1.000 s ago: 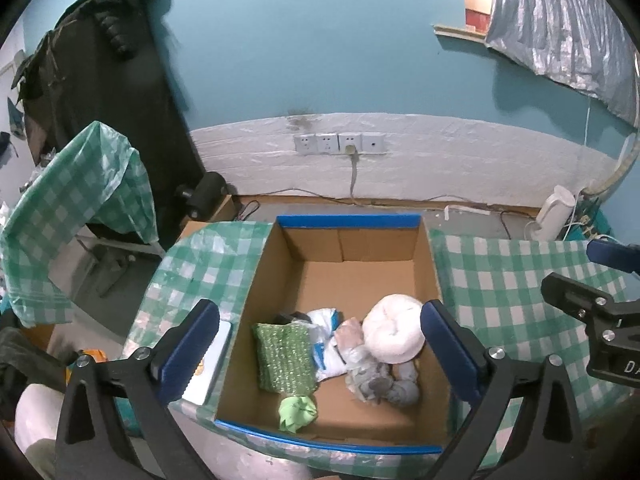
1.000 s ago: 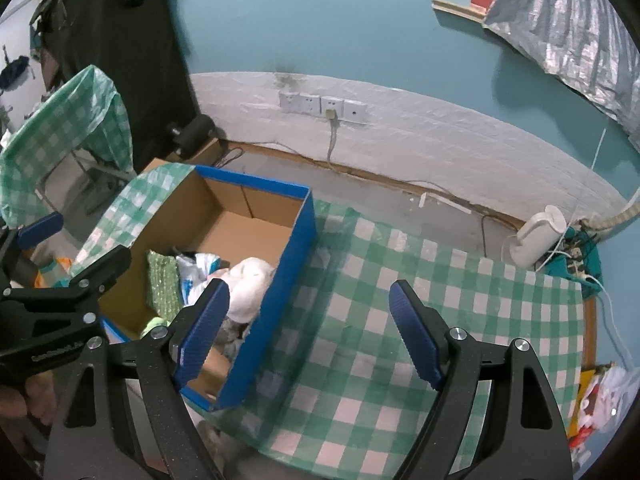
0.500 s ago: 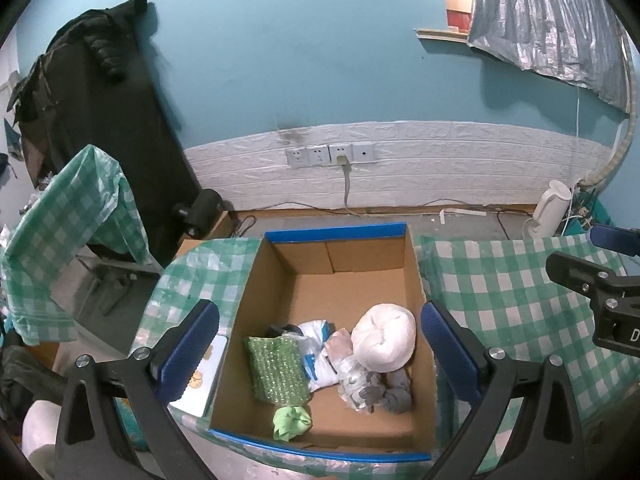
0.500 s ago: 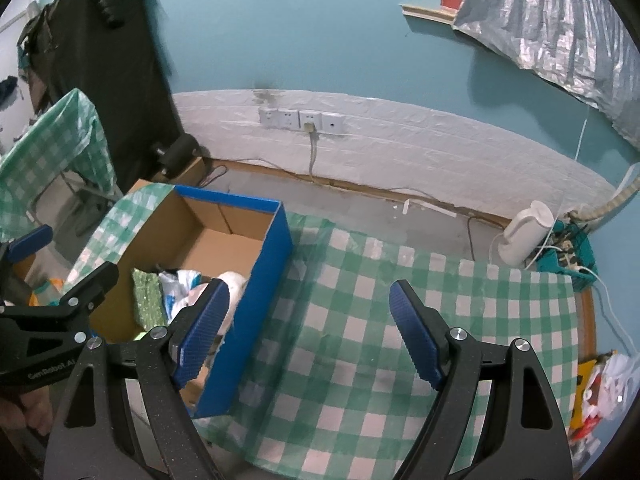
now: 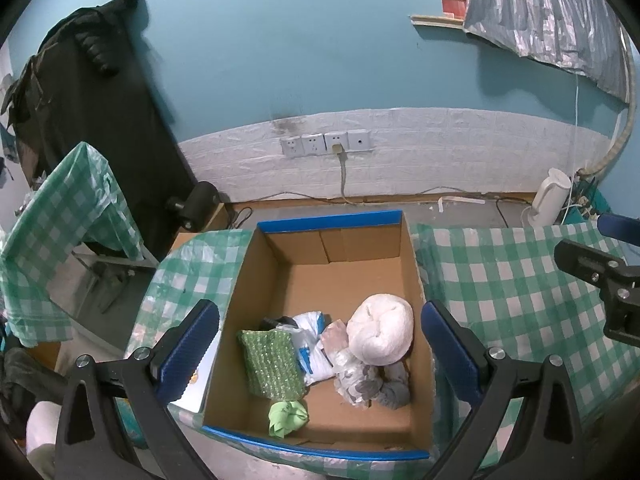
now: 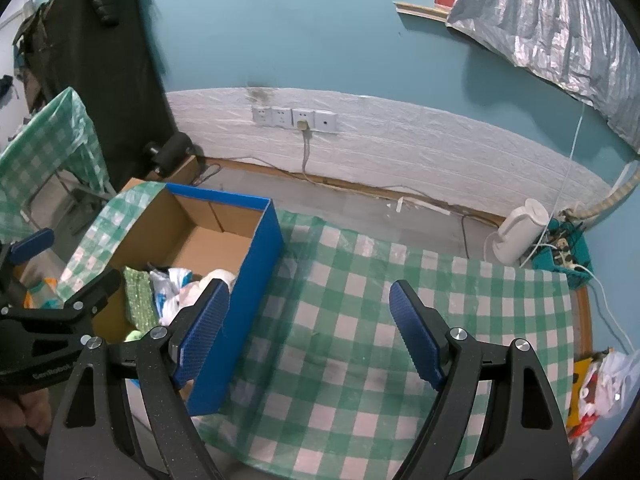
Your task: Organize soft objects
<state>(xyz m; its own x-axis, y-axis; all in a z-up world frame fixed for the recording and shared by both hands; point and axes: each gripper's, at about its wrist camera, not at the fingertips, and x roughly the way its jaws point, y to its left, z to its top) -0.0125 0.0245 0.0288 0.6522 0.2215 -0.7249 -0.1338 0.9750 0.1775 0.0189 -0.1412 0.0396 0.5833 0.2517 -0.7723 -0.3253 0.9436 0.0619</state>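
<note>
Soft objects (image 5: 340, 352) in box (image 5: 328, 224), below spread jaws

We see brown cardboard box (image 5: 332, 280), blue outside and on rim. Tablecloth (image 6: 380, 320) green-and-white checked. Inside box: white ball (image 5: 380, 334), green knobbly pad (image 5: 272, 362), lime-green cloth (image 5: 287, 417), grey sock (image 5: 394, 392). Wall (image 5: 300, 48) teal over white. Kettle (image 6: 516, 230) white. Gripper pads (image 6: 416, 340) blue.
</note>
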